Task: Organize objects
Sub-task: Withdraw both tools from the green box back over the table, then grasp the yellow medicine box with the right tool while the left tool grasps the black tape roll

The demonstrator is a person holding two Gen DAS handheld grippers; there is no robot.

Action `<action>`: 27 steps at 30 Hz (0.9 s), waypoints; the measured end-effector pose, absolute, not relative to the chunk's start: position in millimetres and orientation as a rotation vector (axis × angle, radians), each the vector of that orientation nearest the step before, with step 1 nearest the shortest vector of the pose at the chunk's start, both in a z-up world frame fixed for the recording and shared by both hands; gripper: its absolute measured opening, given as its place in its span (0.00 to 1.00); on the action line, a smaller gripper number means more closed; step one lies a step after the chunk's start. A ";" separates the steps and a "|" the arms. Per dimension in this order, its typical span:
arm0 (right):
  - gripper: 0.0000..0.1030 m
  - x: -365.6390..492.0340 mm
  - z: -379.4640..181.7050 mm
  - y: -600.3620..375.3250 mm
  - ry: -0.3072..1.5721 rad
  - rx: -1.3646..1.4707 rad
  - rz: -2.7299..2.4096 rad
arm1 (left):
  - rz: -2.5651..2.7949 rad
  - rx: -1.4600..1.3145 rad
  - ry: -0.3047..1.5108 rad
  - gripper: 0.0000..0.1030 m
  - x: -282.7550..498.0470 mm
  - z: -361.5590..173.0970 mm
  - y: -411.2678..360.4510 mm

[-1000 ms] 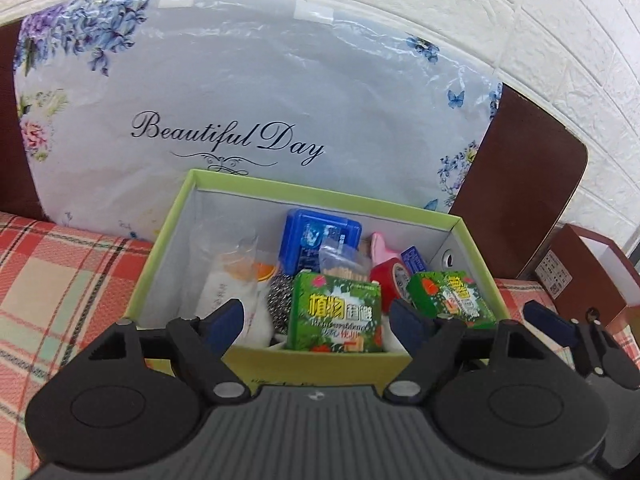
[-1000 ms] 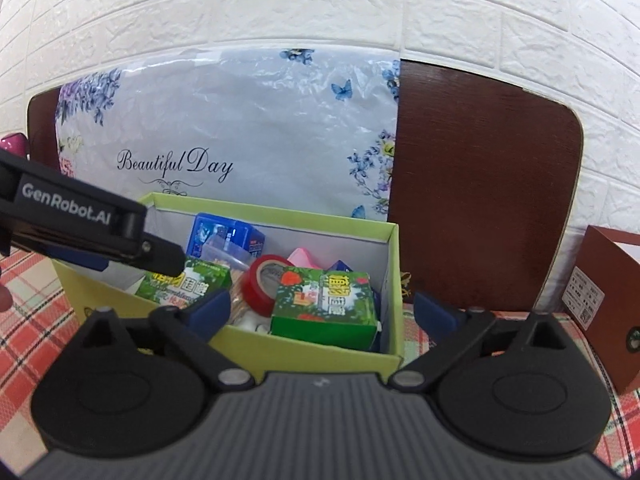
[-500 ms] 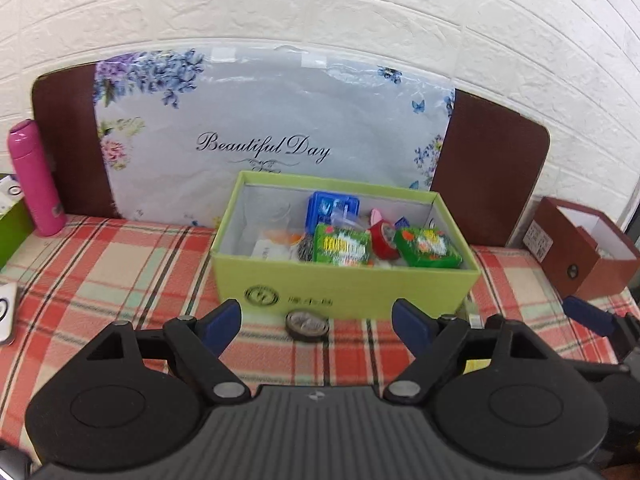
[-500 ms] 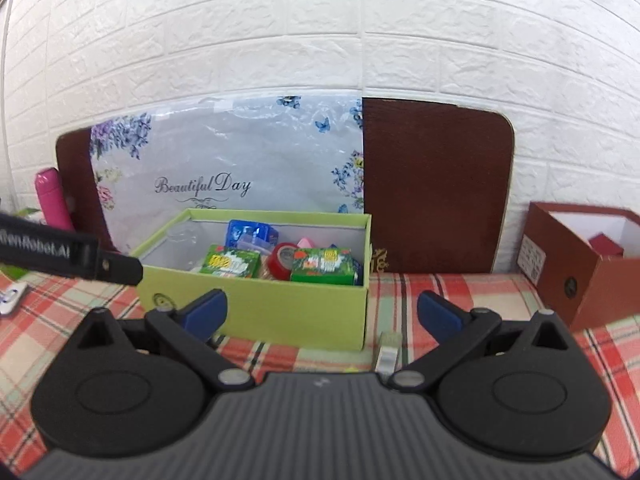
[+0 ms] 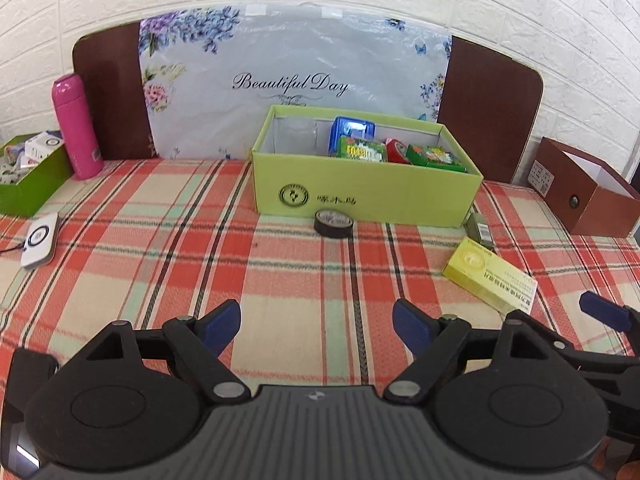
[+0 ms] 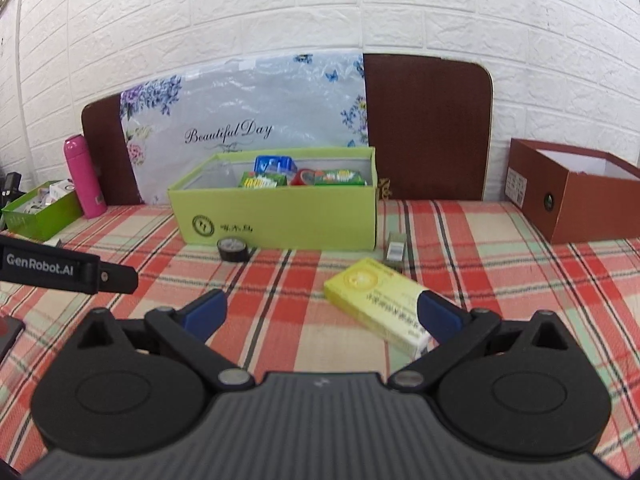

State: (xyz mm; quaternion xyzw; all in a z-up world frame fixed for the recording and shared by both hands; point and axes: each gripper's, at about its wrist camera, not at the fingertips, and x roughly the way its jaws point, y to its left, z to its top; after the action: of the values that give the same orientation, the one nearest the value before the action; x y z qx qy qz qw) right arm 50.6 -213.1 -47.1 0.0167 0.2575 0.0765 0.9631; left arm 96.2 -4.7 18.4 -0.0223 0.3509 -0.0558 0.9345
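A light green cardboard box [image 5: 364, 196] stands at the back of the plaid tablecloth, also in the right wrist view [image 6: 280, 216]; it holds green packets, a blue case and a red tape roll. A black tape roll [image 5: 333, 223] [image 6: 233, 249] lies in front of it. A yellow carton [image 5: 490, 274] [image 6: 380, 304] and a small dark item [image 5: 480, 230] [image 6: 394, 250] lie right of it. My left gripper [image 5: 316, 326] is open and empty, well back from the box. My right gripper [image 6: 320, 314] is open and empty, its right finger beside the carton.
A brown box [image 6: 576, 192] stands at the right. A pink bottle [image 5: 76, 138] and a darker green box [image 5: 30, 180] with small items stand at the left. A white device [image 5: 40, 240] lies near the left edge. A floral bag [image 5: 288, 80] leans on the wall.
Both grippers have pulled back from over the green box toward the front of the table. The tape roll, yellow carton and side boxes have come into view.
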 end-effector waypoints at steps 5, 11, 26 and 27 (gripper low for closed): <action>1.00 38.0 -55.5 -212.9 0.550 0.056 0.157 | -0.095 -0.051 0.734 0.84 85.7 12.0 1.8; 1.00 31.5 -61.1 -211.5 0.564 0.056 0.159 | -0.067 -0.022 0.742 0.84 81.4 6.3 5.7; 1.00 58.6 -74.4 -232.5 0.580 0.029 0.149 | -0.089 -0.090 0.754 0.84 113.4 -5.9 7.9; 1.00 61.2 -74.7 -233.9 0.576 0.018 0.149 | -0.096 -0.091 0.758 0.84 117.6 -7.3 6.1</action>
State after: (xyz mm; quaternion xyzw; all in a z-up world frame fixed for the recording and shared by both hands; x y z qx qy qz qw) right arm 61.2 -233.9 -74.7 0.0087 0.2839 0.0732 0.9560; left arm 117.6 6.1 -7.3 -0.0444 0.3699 -0.0468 0.9268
